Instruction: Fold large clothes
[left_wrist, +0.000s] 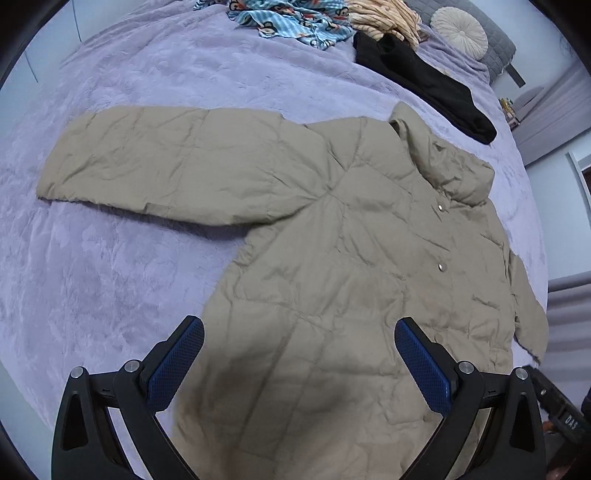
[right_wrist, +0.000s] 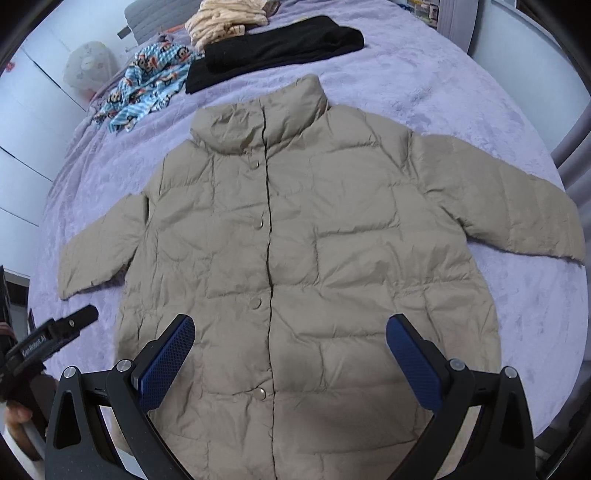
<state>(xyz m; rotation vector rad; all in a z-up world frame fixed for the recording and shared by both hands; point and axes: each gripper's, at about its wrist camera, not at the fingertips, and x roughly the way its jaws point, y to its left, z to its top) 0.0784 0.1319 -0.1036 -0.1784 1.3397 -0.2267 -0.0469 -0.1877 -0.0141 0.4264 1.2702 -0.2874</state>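
A beige puffer jacket (left_wrist: 332, 258) lies flat and front-up on the purple bed, snapped shut, both sleeves spread out; it also shows in the right wrist view (right_wrist: 295, 240). Its left sleeve (left_wrist: 147, 166) stretches far to the left. My left gripper (left_wrist: 299, 332) is open and empty, hovering over the jacket's lower left part. My right gripper (right_wrist: 290, 328) is open and empty above the jacket's lower front, near the snap line. The left gripper also shows at the lower left of the right wrist view (right_wrist: 74, 321).
The purple fleece blanket (left_wrist: 110, 277) covers the bed. At the far end lie a black garment (right_wrist: 273, 48), a blue cartoon-print garment (right_wrist: 144, 88), a cream striped garment (right_wrist: 221, 22) and a round pillow (left_wrist: 460, 31). The bed edge is on the right.
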